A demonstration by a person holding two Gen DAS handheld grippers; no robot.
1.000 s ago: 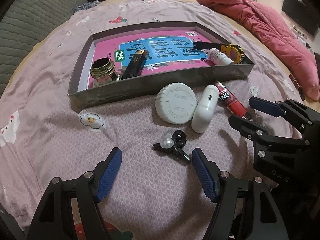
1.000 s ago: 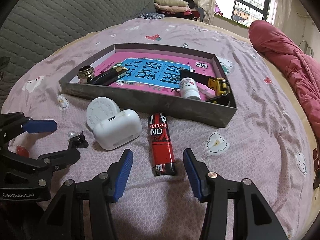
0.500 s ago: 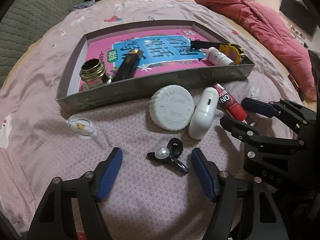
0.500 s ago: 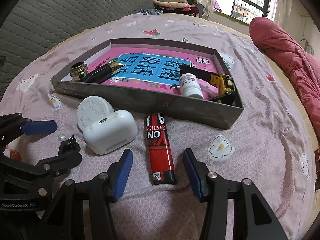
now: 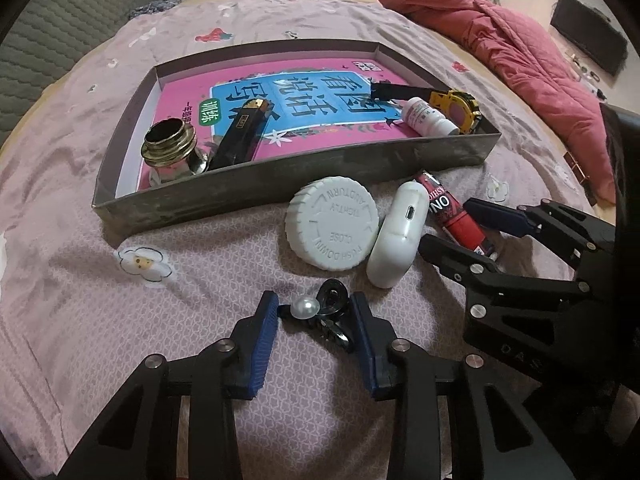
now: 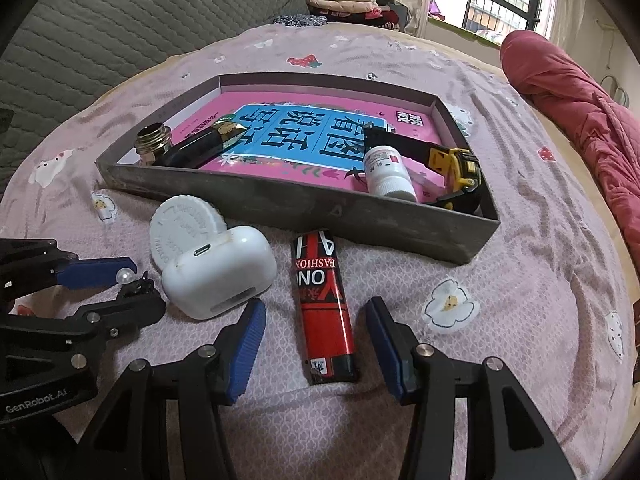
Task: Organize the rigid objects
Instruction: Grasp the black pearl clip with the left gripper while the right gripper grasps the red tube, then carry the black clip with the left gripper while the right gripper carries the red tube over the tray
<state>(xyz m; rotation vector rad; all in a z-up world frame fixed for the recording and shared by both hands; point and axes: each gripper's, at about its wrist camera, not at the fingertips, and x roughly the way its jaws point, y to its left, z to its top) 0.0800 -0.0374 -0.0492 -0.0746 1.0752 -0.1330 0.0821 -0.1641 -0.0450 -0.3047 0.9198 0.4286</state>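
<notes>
1. Change since a second ago: the left gripper [image 5: 314,312] has narrowed from wide open and its jaws are closing around the black hair clip [image 5: 330,312] with a pearl; both blue pads sit just beside the clip, and firm pressing cannot be told. The right gripper [image 6: 316,322] has kept its place and width.
2. Bed [image 6: 540,280] with pink patterned sheet carries everything; red quilt [image 6: 580,100] lies far right.
3. Grey tray [image 6: 280,204] sits in the middle, lined with a pink and blue book cover. Inside it: brass-necked bottle [image 5: 170,150] and black lighter [image 5: 240,136] at left; white pill bottle [image 6: 386,174] and yellow tape measure [image 6: 456,170] at right.
4. White earbud case [image 6: 220,276] lies near the tray's front wall, touching the white screw cap [image 6: 182,226].
5. Red lighter [image 6: 322,300] lies on the sheet between the right gripper's open jaws, untouched by either pad.
6. Hair clip rests on the sheet, nearer than the cap.
</notes>
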